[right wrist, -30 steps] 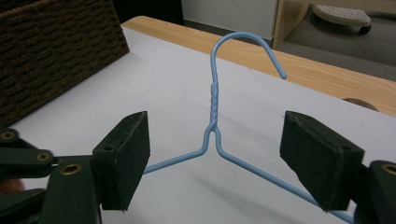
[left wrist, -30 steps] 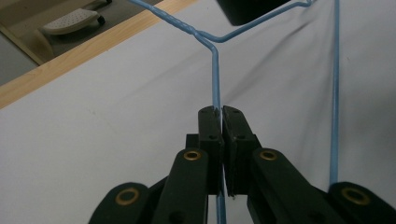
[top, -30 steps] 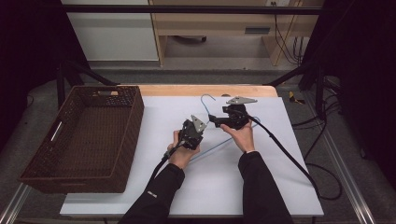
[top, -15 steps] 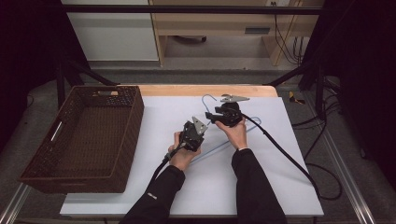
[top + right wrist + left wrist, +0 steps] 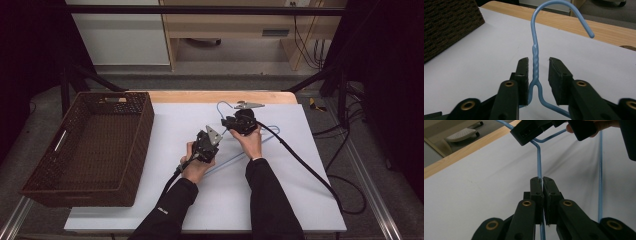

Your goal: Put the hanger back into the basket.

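Note:
A blue wire hanger (image 5: 229, 161) lies on the white table (image 5: 150, 200), its hook (image 5: 220, 106) pointing to the far edge. My left gripper (image 5: 216, 133) is shut on one of the hanger's straight wires (image 5: 539, 157), with the wire running up out of the closed jaws (image 5: 542, 180). My right gripper (image 5: 228, 121) is open, and its two jaws stand on either side of the hanger's twisted neck (image 5: 535, 58). The midpoint of that gripper (image 5: 537, 62) is at the neck, below the hook (image 5: 564, 5). The right gripper's body (image 5: 534, 130) also appears at the top of the left gripper view.
A dark woven basket (image 5: 35, 187) stands empty at the table's left, and its corner (image 5: 446, 22) is in the right gripper view. A wooden strip (image 5: 200, 96) edges the far side. Black cables (image 5: 300, 160) trail over the right part of the table.
My right gripper has shifted slightly left, toward the hanger's neck. The left gripper has kept its hold and hardly moved.

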